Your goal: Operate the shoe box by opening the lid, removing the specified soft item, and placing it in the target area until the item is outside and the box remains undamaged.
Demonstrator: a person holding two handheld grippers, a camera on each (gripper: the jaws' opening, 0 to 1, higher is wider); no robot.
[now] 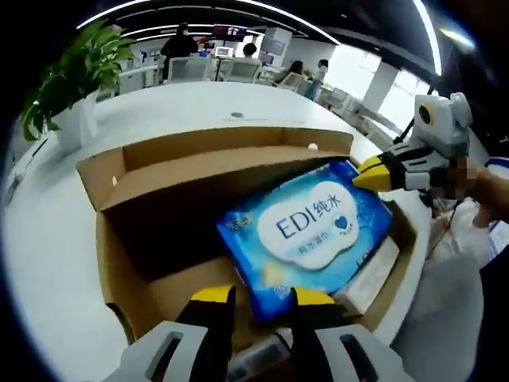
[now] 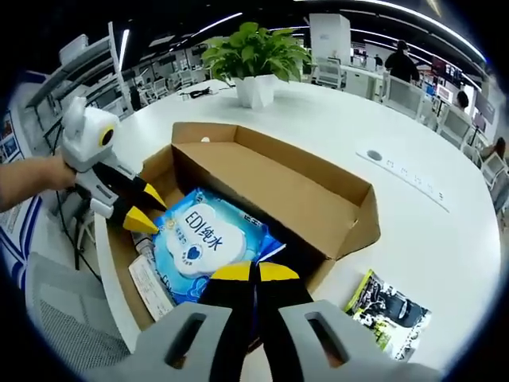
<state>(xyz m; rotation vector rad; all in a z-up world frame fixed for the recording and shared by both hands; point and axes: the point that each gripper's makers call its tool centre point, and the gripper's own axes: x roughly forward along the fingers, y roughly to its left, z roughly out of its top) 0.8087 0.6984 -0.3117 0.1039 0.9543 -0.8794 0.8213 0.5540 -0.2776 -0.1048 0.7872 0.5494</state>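
A: What do the two grippers do?

B: In the left gripper view the left gripper (image 1: 262, 298) has its yellow tips spread, one on each side of the near edge of the wipes pack (image 1: 306, 235). If the tips touch the pack, I cannot tell. In the right gripper view the right gripper (image 2: 254, 273) has its jaws pressed together; the tips meet at a corner of the pack (image 2: 205, 239), and whether they pinch the wrapper I cannot tell.

A: Where is the pack?

B: Inside the box (image 1: 183, 191), lying flat but a little tilted, near the side where the grippers are. Its lid is folded back and stands up behind the opening.

A: Is there more in the box?

B: Yes. Under the pack lies a pale flat carton (image 1: 370, 278), beside the wall. The rest of the inside is in shadow.

A: What are the things made of?

B: The box (image 2: 270, 187) is plain brown cardboard, rectangular, with raw matte walls. The pack is a soft glossy blue wrapper with a white cloud-shaped label and the letters EDI.

A: And around the box?

B: It stands on a round white table (image 2: 429, 231), smooth surface. A dark printed packet (image 2: 390, 310) lies on the table just beside the box. A green plant (image 2: 254, 52) in a white pot stands further back.
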